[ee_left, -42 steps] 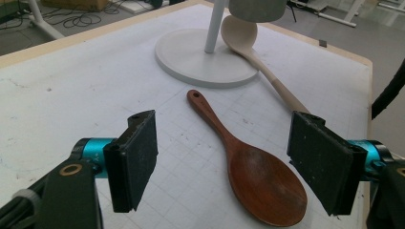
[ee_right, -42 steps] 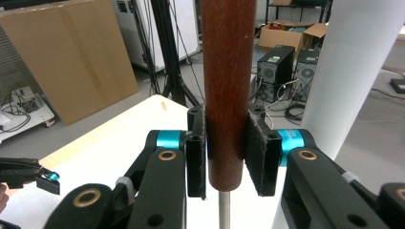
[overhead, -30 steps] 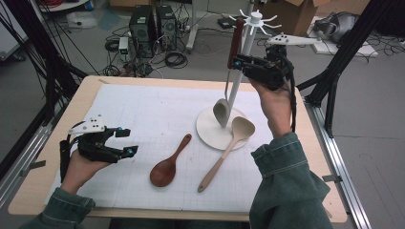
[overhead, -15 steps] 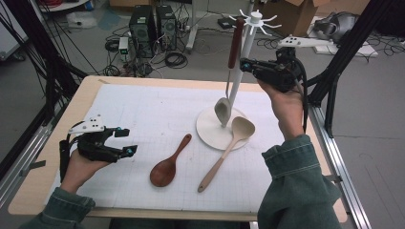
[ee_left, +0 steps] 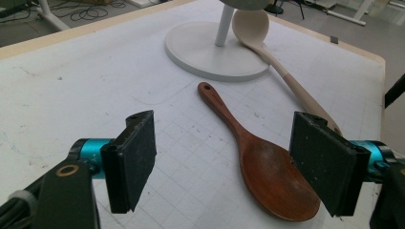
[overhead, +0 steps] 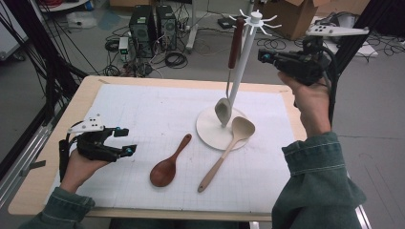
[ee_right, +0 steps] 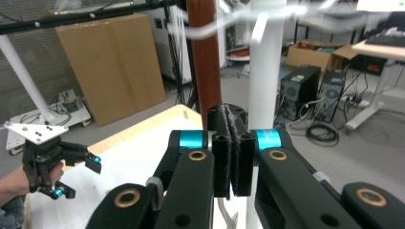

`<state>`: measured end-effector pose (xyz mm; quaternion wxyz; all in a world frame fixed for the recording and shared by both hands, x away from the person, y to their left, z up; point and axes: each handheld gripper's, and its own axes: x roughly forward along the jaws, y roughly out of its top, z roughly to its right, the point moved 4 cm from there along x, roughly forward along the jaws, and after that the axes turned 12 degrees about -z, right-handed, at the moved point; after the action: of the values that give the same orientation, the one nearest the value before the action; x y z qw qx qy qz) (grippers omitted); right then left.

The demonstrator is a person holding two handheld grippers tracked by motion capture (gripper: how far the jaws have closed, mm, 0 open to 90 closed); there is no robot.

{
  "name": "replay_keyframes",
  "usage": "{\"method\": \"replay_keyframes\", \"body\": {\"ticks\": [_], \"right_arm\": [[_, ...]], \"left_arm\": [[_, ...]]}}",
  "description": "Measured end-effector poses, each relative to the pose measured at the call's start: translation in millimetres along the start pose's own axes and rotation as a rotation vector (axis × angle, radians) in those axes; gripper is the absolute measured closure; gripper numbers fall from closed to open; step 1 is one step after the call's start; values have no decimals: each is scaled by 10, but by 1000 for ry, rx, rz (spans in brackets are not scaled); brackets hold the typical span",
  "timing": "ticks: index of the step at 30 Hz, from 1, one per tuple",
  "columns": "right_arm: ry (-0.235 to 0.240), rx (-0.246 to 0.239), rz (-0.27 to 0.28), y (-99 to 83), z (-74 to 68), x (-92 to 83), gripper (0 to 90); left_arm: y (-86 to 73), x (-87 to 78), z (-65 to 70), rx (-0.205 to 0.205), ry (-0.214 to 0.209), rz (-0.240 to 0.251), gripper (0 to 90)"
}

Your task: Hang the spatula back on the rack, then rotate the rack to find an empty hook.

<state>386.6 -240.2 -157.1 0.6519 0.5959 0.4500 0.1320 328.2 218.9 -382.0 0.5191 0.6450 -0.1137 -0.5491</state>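
On the gridded white mat (overhead: 143, 114) stands a white utensil rack (overhead: 243, 71) with hooked arms at its top, and a ladle with a dark brown handle (overhead: 235, 45) hangs from one of them, its grey bowl down by the round base. The right gripper (overhead: 267, 56) is held up beside the top of the rack, just right of the post, and in the right gripper view its jaws have just been closing and now meet pad to pad (ee_right: 231, 152) with nothing between them, the ladle's handle (ee_right: 205, 57) standing upright just beyond them. Two spoons are not yet hung. The dark wooden spoon (overhead: 168, 163) lies flat near the middle of the mat, its long axis running from the bowl at the near left up to the handle's end, which points toward the rack's base. The pale wooden spoon (overhead: 228, 150) lies to its right, bowl resting on the edge of the base and handle slanting back toward the person. The left gripper (overhead: 125, 141) hovers low over the mat with its jaws apart and empty, just left of the dark spoon; in the left gripper view the spoon (ee_left: 258, 162) sits ahead of and between the pads. The left hand is much the nearer to it, and I judge the next pick falls to that side, closing across the spoon's neck.
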Motion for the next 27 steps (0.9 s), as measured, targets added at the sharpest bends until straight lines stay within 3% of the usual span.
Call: {"method": "replay_keyframes", "body": {"ticks": [5, 13, 22, 27], "right_arm": [[1, -32, 19, 153, -81, -88, 896], [-26, -48, 17, 320, -164, -38, 896], [-31, -51, 6, 312, -187, 3, 896], [-30, -61, 5, 267, -197, -56, 896]], "left_arm": [[9, 0, -1, 4, -3, 3, 252], [7, -19, -3, 3, 0, 7, 254], [6, -15, -3, 4, -3, 3, 257], [17, -23, 14, 7, -1, 6, 259]]}}
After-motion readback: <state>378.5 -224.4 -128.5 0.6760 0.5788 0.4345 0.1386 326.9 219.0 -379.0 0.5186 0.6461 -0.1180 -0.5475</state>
